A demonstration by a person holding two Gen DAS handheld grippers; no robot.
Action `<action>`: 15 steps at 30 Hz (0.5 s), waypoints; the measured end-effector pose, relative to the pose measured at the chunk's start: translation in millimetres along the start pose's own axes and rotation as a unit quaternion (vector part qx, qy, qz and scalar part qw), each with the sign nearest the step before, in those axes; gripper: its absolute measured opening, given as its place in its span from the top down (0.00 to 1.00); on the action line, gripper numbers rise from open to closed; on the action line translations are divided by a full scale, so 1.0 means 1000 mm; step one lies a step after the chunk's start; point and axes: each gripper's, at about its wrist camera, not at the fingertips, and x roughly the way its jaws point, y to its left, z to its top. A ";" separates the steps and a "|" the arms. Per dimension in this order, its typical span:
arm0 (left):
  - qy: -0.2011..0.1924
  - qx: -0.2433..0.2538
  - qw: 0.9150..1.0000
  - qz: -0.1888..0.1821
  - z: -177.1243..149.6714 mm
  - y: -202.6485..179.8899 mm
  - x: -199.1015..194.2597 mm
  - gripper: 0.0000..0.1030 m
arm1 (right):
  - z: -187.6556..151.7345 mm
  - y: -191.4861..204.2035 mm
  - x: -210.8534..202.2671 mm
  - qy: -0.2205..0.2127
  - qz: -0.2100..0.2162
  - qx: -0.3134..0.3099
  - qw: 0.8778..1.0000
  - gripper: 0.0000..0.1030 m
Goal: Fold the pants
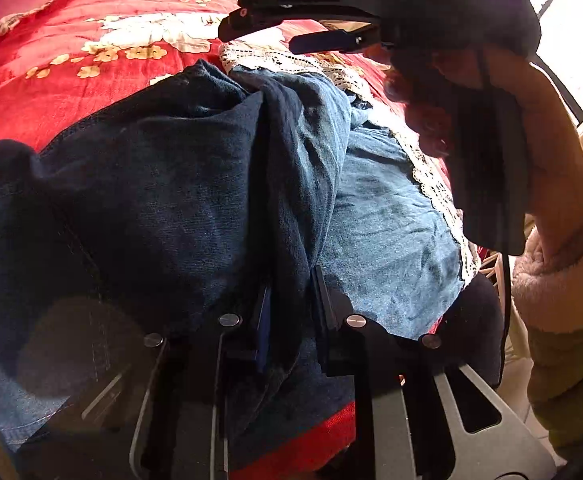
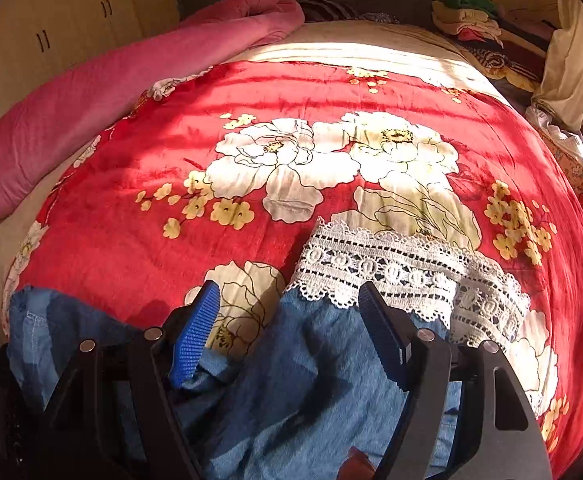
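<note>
My left gripper [image 1: 287,304] was pinched tight on a dark fold of the denim pants [image 1: 195,184], which lay across the red floral blanket [image 2: 139,184]. My right gripper [image 2: 287,332] stood spread wide above the lace-trimmed hem [image 2: 395,272], gripping nothing. A pink quilt [image 2: 103,108] lay behind, cupboards [image 2: 51,36] beyond.

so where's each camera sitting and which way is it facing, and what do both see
Left wrist: sits on the left gripper, looking down along fingers shut on a fold of the denim pants; the right gripper, hand and fluffy sleeve show at upper right.
Right wrist: sits on the right gripper, facing across the bed toward the pink quilt; its open fingers straddle the pant leg above the lace hem.
Shared: pants, lace hem, red floral blanket.
</note>
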 end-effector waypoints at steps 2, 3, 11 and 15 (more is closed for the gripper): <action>0.000 -0.002 1.000 -0.004 0.000 0.002 0.000 0.91 | 0.008 -0.001 0.014 0.013 -0.010 -0.006 1.000 0.32; 0.001 -0.004 1.000 -0.005 0.000 0.004 0.001 0.92 | 0.012 0.000 0.020 0.018 -0.016 -0.012 1.000 0.32; 0.003 -0.011 1.000 -0.015 0.001 0.008 0.004 0.92 | 0.025 -0.006 0.080 0.087 -0.089 -0.029 0.992 0.54; 0.003 -0.013 1.000 -0.013 0.002 0.010 0.004 0.95 | 0.025 -0.020 0.070 0.065 -0.071 -0.007 0.995 0.89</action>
